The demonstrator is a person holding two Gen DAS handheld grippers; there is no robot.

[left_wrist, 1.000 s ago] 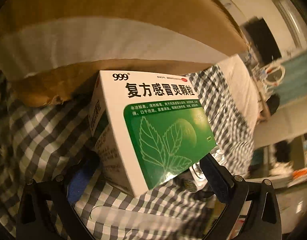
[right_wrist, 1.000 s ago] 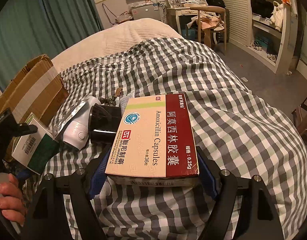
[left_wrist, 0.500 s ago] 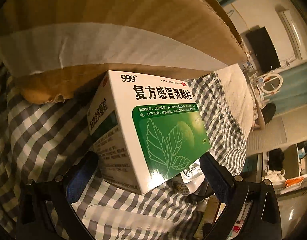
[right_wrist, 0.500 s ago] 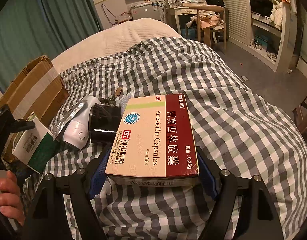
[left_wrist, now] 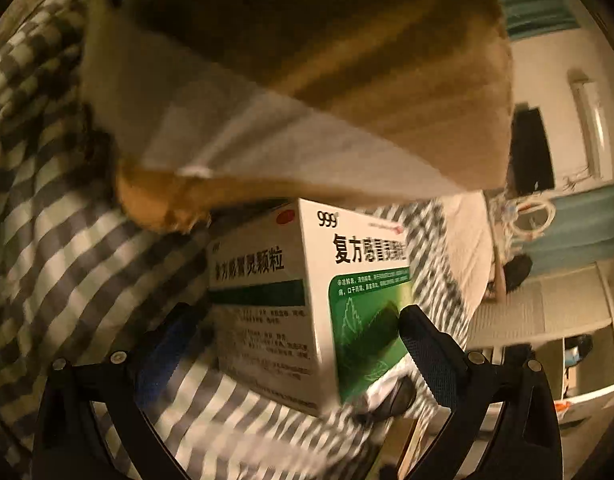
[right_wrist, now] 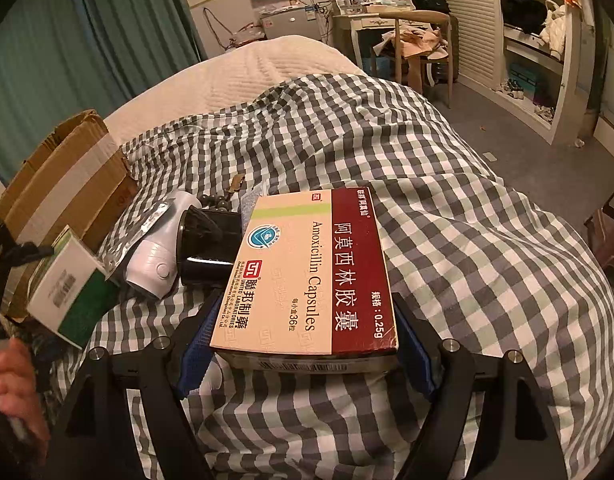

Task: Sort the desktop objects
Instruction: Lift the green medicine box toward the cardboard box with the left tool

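Near the cardboard box (left_wrist: 347, 92) at far left: green-and-white medicine box (left_wrist: 307, 300) clamped in left gripper (left_wrist: 291, 344), tilted; risked catching the flap. Amoxicillin box (right_wrist: 307, 276) clamped in right gripper (right_wrist: 307, 344).

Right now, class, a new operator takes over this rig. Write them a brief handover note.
Left gripper: shut on the green-and-white 999 box, held beside the cardboard carton; not yet inside.
Right gripper: shut on the amoxicillin box, above the checked bedspread.
On the bedspread: white device, black cup, foil pouch.
Done: both boxes gripped.
Left: probably carton them, then the rest.
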